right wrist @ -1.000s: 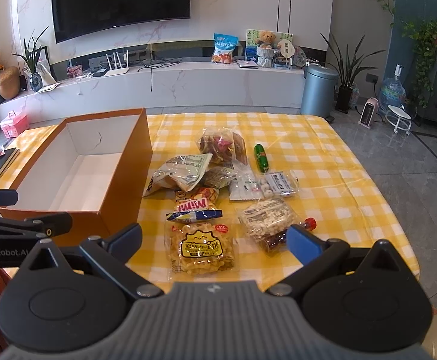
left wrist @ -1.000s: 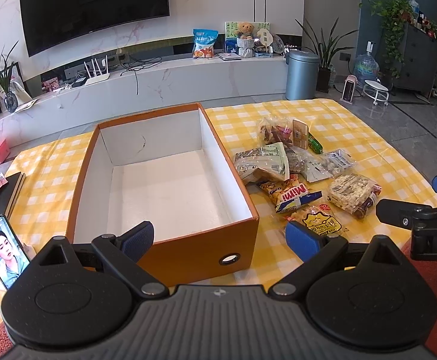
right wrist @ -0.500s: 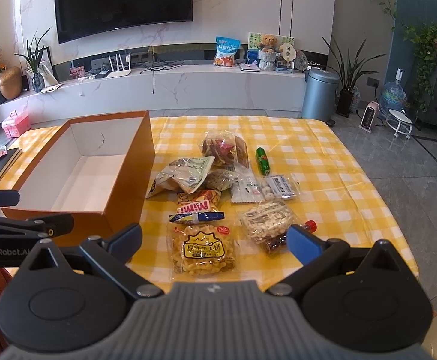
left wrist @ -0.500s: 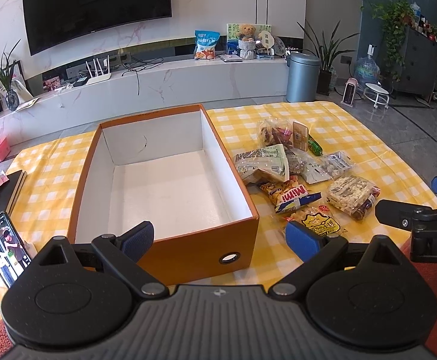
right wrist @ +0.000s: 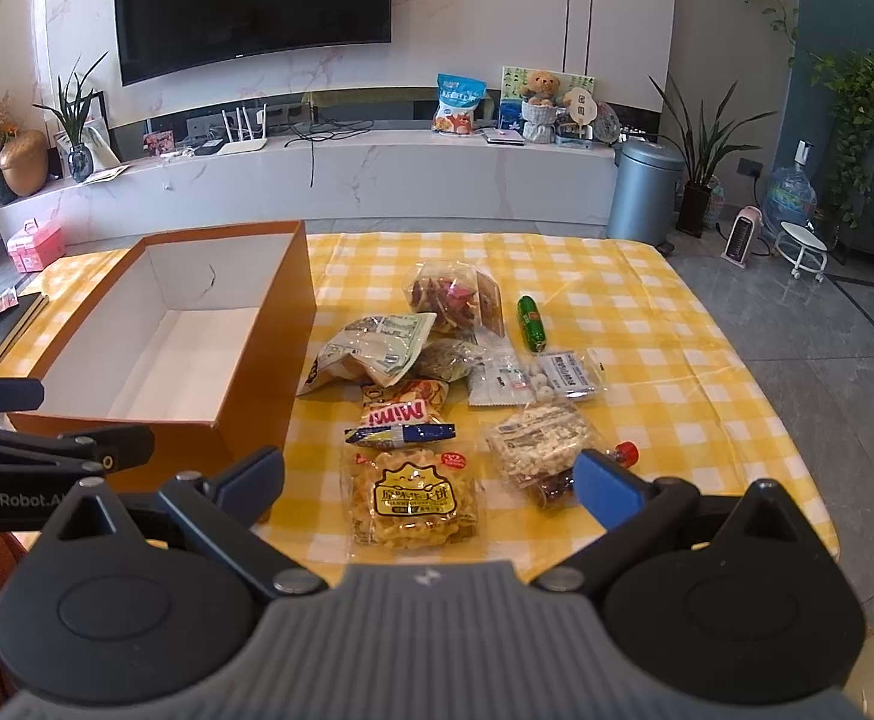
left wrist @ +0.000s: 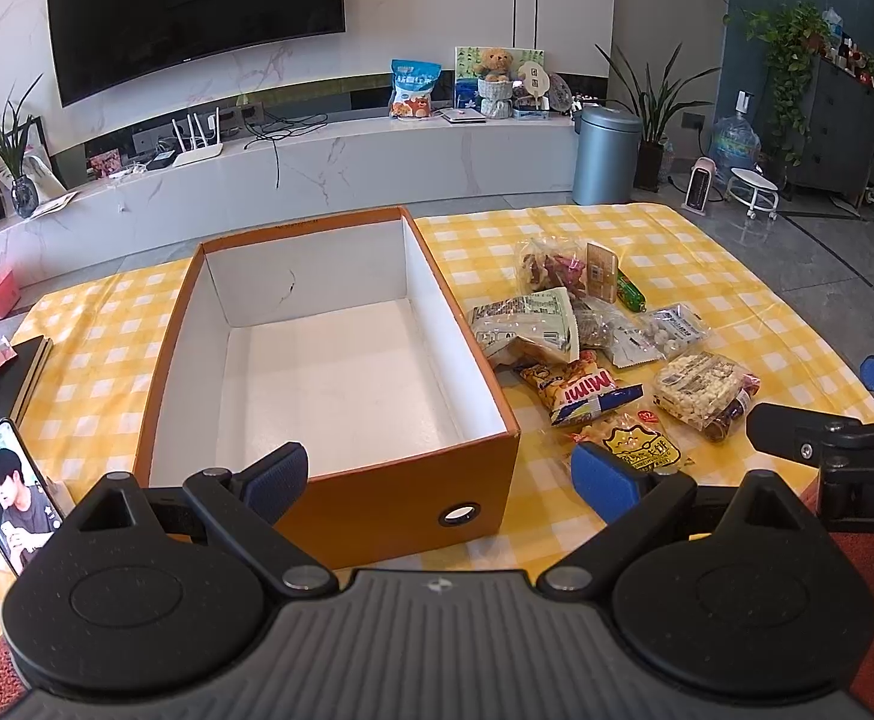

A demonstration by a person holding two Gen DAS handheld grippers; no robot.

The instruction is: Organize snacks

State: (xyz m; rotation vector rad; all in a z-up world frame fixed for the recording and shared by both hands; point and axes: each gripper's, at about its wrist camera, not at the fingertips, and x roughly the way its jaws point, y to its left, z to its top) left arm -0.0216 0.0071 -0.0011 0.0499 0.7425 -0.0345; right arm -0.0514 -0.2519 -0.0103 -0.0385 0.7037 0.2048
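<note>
Living room. Landmark: wall-mounted television (right wrist: 254, 3) on marble-veined wall. Below it, long white marble console (right wrist: 341, 180). Right of console: grey bin (right wrist: 643, 192), potted plant (right wrist: 700, 156). Grey tiled floor (right wrist: 826, 348); daylight.

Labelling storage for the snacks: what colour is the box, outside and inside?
The box is orange outside and white inside, clearest in the left wrist view.

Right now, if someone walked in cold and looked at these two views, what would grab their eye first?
Probably the big orange box, open and bare inside, on the yellow checked tablecloth. Just to its right lies a loose cluster of snack packets, with the red Mimi bag and the yellow cracker pack nearest the cameras. Both the left gripper and right gripper hang open, holding nothing.
</note>
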